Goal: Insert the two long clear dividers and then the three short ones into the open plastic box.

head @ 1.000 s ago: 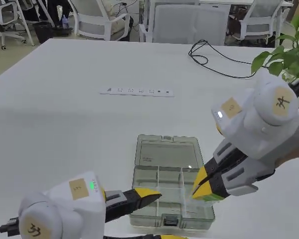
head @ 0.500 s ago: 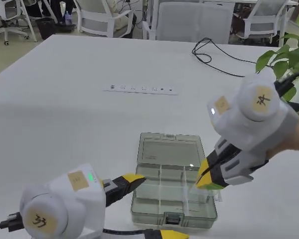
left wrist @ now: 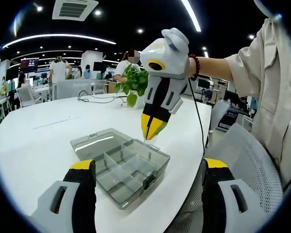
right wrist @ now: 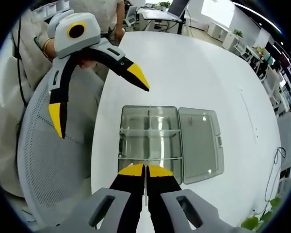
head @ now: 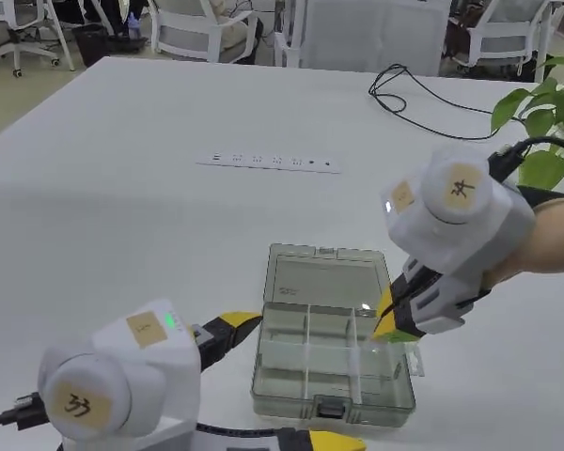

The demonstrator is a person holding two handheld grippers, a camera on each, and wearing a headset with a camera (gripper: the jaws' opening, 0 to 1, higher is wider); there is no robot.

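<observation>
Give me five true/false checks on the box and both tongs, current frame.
1. The lid of the box lies open, flat on the table. True.
2. The left tongs grip a divider. False: they are open and hold nothing.
3. The right tongs are shut on a clear divider at the box's edge. True.
4. The box holds no dividers. False: fitted dividers split it into compartments.
5. A socket strip lies beyond the box. True.
</observation>
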